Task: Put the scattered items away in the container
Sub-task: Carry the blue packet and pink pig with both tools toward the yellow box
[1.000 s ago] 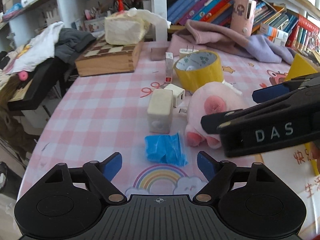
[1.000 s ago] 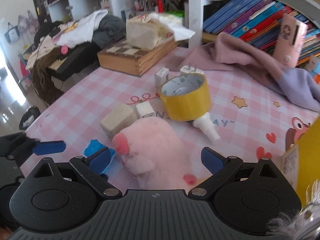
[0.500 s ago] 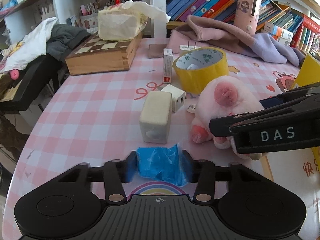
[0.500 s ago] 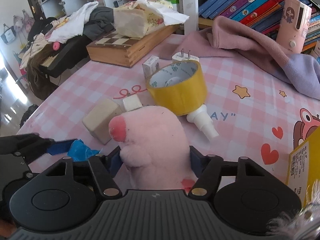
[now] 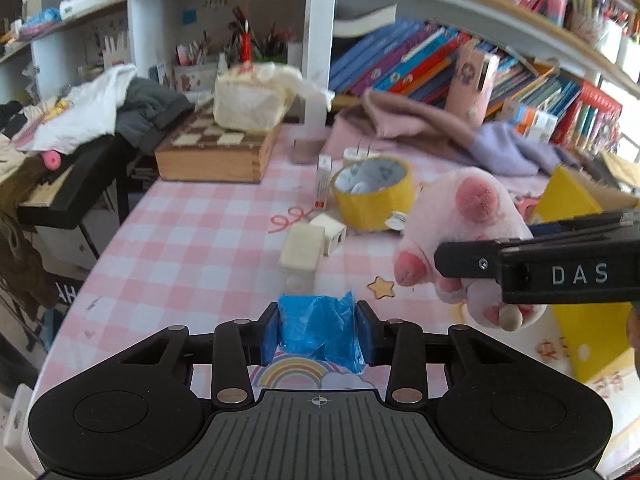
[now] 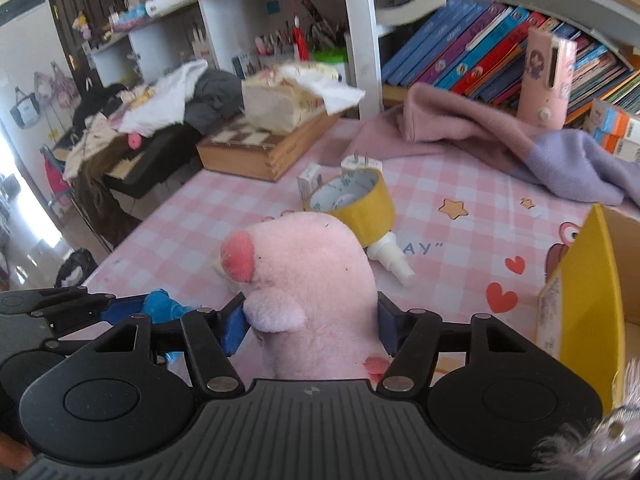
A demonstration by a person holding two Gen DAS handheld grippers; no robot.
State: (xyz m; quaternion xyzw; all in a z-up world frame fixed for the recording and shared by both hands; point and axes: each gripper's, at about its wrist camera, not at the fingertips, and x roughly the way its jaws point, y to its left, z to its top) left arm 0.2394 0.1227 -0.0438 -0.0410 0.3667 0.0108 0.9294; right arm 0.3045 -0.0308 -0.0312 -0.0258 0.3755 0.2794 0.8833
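The left gripper (image 5: 318,330) is closing on a crumpled blue bag (image 5: 316,326), light and crushable; the right gripper (image 6: 312,326) pinches the soft pink plush (image 6: 312,280) mid-body, yellow box (image 6: 588,292) at three o'clock

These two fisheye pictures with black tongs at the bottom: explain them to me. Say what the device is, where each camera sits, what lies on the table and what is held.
No robot here: a person carries a handheld two-finger claw in each hand, with a camera on each looking along its fingers.

The left camera shows the left claw, its jaws closing on a crumpled blue plastic bag. The right camera shows the right claw clamped on a pink plush toy.

On the pink checked tablecloth lie a yellow tape roll, a cream block, a white charger, a white spray bottle and a wooden chess box. The yellow box at the right is probably the container.
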